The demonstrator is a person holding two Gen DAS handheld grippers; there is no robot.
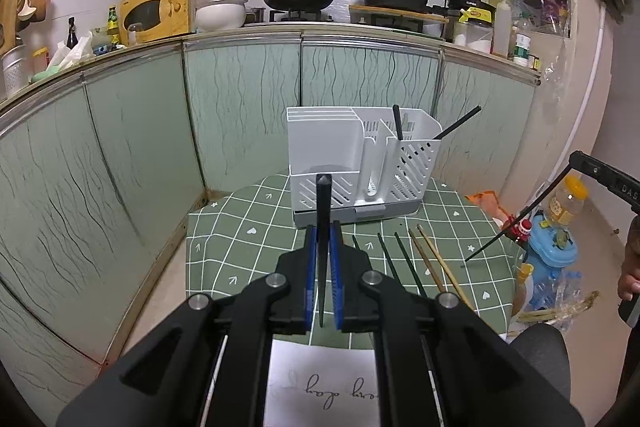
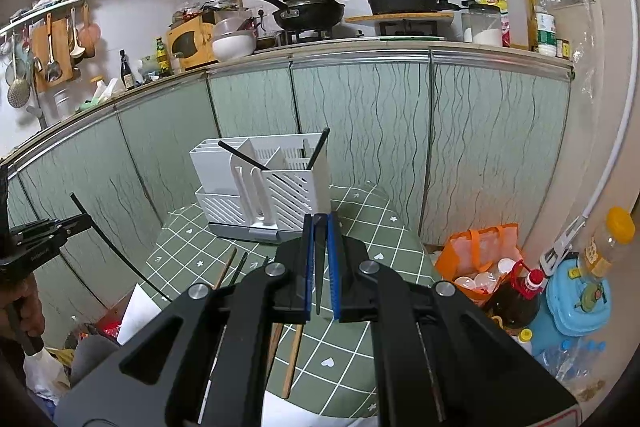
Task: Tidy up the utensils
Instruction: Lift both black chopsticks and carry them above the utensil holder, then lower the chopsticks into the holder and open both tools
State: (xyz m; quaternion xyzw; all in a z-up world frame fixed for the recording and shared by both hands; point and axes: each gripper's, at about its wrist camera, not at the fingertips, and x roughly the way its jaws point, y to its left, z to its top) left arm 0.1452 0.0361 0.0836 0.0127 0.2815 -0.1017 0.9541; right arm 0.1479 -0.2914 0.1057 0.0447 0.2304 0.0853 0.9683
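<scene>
A white slotted utensil holder (image 1: pixel 362 163) stands at the far side of the green checked table (image 1: pixel 248 239); two black chopsticks (image 1: pixel 397 122) lean in its right compartment. It also shows in the right wrist view (image 2: pixel 264 187). My left gripper (image 1: pixel 323 227) is shut on a black chopstick (image 1: pixel 322 211) that points at the holder. My right gripper (image 2: pixel 320 219) is shut on another black chopstick (image 2: pixel 319 259). It shows in the left wrist view (image 1: pixel 576 159) holding its chopstick above the table's right edge. Loose black chopsticks (image 1: pixel 400 259) and wooden chopsticks (image 1: pixel 436 259) lie on the table.
Green cabinet doors (image 1: pixel 240 107) rise behind the table. A white paper (image 1: pixel 320 383) lies at the table's near edge. An orange bag (image 2: pixel 480 255), a dark bottle (image 2: pixel 520 295) and a blue container (image 2: pixel 576 303) sit on the floor to the right.
</scene>
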